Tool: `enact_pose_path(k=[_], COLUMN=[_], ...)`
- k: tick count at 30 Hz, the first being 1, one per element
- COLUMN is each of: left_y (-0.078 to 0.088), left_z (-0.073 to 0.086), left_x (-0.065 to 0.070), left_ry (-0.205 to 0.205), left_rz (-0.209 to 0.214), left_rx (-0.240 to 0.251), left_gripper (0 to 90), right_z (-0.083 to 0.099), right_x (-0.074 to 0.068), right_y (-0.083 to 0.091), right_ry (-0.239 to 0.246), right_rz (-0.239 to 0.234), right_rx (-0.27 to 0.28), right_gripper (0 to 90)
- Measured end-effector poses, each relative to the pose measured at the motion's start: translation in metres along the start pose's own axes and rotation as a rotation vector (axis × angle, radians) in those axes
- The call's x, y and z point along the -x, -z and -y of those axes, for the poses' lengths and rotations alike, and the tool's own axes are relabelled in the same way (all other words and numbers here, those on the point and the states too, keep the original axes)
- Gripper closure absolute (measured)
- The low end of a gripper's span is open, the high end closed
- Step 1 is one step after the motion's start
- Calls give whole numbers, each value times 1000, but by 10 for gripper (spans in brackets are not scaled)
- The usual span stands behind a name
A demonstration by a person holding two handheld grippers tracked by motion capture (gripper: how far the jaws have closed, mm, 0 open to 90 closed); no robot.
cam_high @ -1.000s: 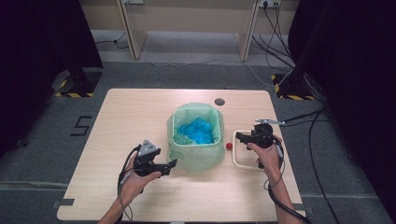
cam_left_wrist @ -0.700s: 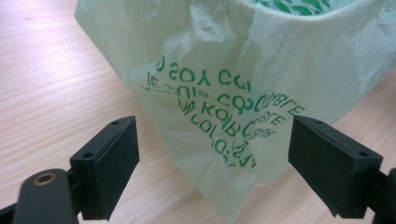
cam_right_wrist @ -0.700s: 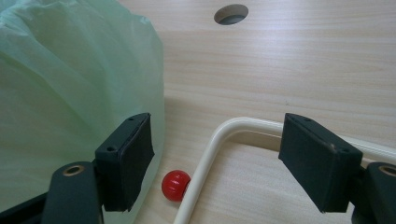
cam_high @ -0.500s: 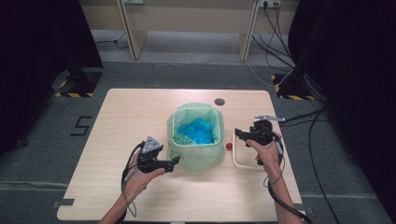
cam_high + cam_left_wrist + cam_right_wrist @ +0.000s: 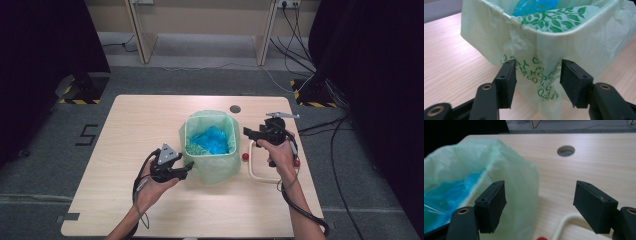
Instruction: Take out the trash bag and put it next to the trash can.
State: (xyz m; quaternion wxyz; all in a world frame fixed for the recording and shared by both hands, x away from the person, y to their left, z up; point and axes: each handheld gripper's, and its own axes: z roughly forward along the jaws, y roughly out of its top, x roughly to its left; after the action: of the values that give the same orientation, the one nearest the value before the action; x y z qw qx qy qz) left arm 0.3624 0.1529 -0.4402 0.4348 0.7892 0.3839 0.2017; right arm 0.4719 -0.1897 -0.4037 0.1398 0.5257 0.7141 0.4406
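1. The pale green, thin plastic bin liner printed with dark green leaves and letters [image 5: 210, 167] is folded over the rim of a small squarish bin at the middle of the light wood counter [image 5: 125, 125]. A crumpled blue plastic bag [image 5: 212, 140] lies inside.
2. A loose fold of the liner's skirt [image 5: 541, 82] hangs down the near outer wall to the counter. That fold is what I am after.
3. My left hand-held gripper [image 5: 186, 167] is level, pointing at the bin's near-left wall. Its jaws have just been closing and now stand about half open, with the hanging fold between them. The pads [image 5: 507, 80] do not yet seem to press the plastic; nothing is gripped.
4. The fold runs top to bottom, straight ahead of the left jaws and across their closing line. My judgement: finish the squeeze without advancing.
5. My right hand-held gripper [image 5: 248, 132] is raised at the bin's right side, jaws wide and empty, one pad [image 5: 491, 203] before the liner's right edge, not touching.
6. Left is the nearer to a grip.
7. Right of the bin lies a cream looped cord with red ends [image 5: 251, 167], under my right hand.
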Motion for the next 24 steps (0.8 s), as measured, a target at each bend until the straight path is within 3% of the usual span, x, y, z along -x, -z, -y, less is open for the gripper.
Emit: enact_pose_path(k=[5, 15, 19, 24], left_y=[2, 8, 11, 13], left_z=[-1, -2, -3, -3], left_x=[1, 3, 4, 3], left_ry=[-30, -74, -82, -88], left_rz=[12, 18, 20, 24], left_rx=[-11, 11, 32, 45], left_gripper=[566, 795, 853, 877], right_z=[-20, -39, -43, -42], right_x=[-20, -43, -49, -48], right_y=[-5, -36, -50, -66], right_ry=[43, 117, 169, 178], right_rz=[-31, -19, -4, -8], right_rx=[4, -93, -141, -182], right_gripper=[260, 260, 293, 358])
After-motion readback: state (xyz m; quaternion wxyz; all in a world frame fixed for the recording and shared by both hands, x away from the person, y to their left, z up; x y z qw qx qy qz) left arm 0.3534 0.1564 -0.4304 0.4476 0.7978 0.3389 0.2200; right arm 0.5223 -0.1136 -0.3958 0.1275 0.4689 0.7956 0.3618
